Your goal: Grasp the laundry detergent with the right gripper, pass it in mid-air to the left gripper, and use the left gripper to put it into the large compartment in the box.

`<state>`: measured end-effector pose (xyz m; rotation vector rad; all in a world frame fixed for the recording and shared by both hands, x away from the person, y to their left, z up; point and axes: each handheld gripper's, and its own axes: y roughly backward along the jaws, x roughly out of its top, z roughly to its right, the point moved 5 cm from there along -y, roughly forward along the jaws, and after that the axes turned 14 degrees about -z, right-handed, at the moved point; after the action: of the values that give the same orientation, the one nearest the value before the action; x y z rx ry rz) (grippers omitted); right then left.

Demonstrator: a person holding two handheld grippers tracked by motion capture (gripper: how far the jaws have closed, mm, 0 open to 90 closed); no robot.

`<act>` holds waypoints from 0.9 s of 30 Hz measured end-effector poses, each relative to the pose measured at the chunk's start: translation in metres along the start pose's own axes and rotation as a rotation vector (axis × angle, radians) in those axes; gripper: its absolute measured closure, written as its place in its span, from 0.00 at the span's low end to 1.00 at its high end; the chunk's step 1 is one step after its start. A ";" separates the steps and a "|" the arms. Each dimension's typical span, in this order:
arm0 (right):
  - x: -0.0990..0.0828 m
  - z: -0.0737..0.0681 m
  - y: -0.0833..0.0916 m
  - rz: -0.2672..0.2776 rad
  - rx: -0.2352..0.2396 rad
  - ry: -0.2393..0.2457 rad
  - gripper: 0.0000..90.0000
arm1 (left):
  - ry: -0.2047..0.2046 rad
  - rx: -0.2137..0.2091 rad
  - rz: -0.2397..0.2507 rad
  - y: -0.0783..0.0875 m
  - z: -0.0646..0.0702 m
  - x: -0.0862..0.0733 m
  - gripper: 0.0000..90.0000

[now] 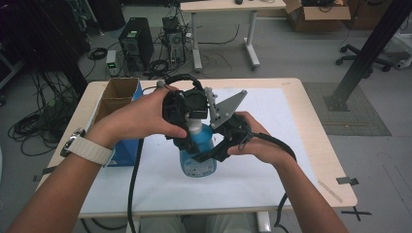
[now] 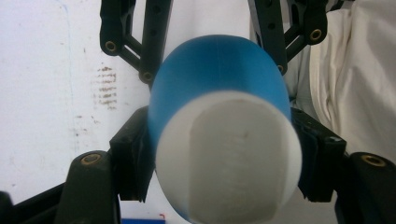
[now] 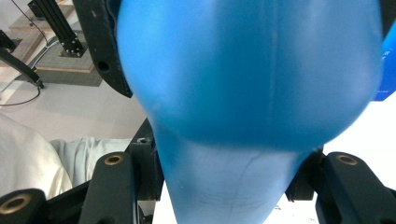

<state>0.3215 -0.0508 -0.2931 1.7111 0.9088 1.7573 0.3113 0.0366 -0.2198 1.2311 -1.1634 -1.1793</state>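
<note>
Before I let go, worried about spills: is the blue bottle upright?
Upright: the blue bottle stands on its base on the white mat, cap up.

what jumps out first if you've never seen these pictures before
A blue bottle stands mid-table on the white mat, and both hands crowd around it. The left hand-held gripper comes down over its white cap, with the jaws against the cap's sides, while the right hand-held gripper is shut on the bottle's body. Left of them sits a blue cardboard box with open compartments.
</note>
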 end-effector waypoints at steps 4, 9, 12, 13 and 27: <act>-0.001 -0.001 -0.001 -0.002 0.003 0.002 0.49 | -0.006 0.002 -0.008 0.000 0.000 0.000 0.41; -0.001 -0.001 -0.001 0.002 0.000 0.001 0.49 | -0.007 0.008 -0.011 0.000 0.000 0.001 0.41; -0.002 -0.001 0.000 0.003 -0.002 0.003 0.49 | -0.003 0.015 -0.003 0.000 0.001 0.001 0.41; -0.002 -0.002 0.000 0.005 -0.002 0.001 0.49 | 0.000 0.015 -0.002 0.001 0.001 0.002 0.42; -0.023 0.003 0.012 0.023 -0.010 -0.100 0.17 | 0.116 -0.001 -0.050 0.015 0.001 -0.009 0.42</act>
<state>0.3273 -0.0751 -0.2990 1.7927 0.8392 1.6716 0.3099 0.0455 -0.2050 1.3171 -1.0514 -1.1294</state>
